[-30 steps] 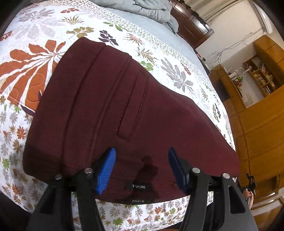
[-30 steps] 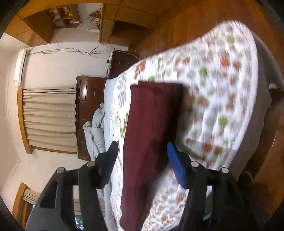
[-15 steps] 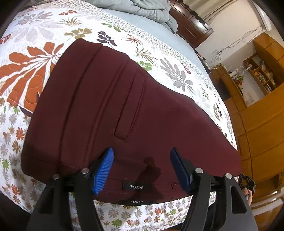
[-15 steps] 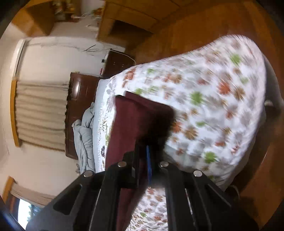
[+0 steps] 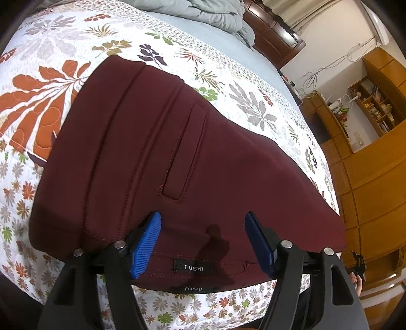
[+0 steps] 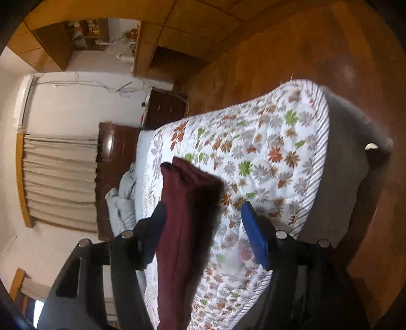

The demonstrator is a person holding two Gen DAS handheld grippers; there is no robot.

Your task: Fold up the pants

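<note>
Maroon pants [image 5: 177,142] lie folded flat on the floral quilt [image 5: 50,83], the waistband with its FUSHI label nearest me. My left gripper [image 5: 202,220] hovers over that waistband end. Its jaws are opening, and the blue pads touch no cloth. In the right wrist view the same pants [image 6: 177,228] run as a long narrow strip along the quilt [image 6: 266,152]. My right gripper [image 6: 203,207] hangs over the leg end. Its jaws are opening too. The cloth shows between the fingers, close to the left one, and neither pad presses on it.
A crumpled grey blanket [image 5: 215,12] lies by the dark wooden headboard [image 5: 274,33]. Wooden cabinets and shelves [image 5: 375,152] line the room's side. The quilt's striped edge [image 6: 312,182] drops to the wooden floor [image 6: 304,50]. Curtains [image 6: 58,177] hang behind the headboard.
My right gripper was open, snapped shut half a second ago, and now stands open again, shifted a little along the pants. My left gripper's jaws have spread slightly wider.
</note>
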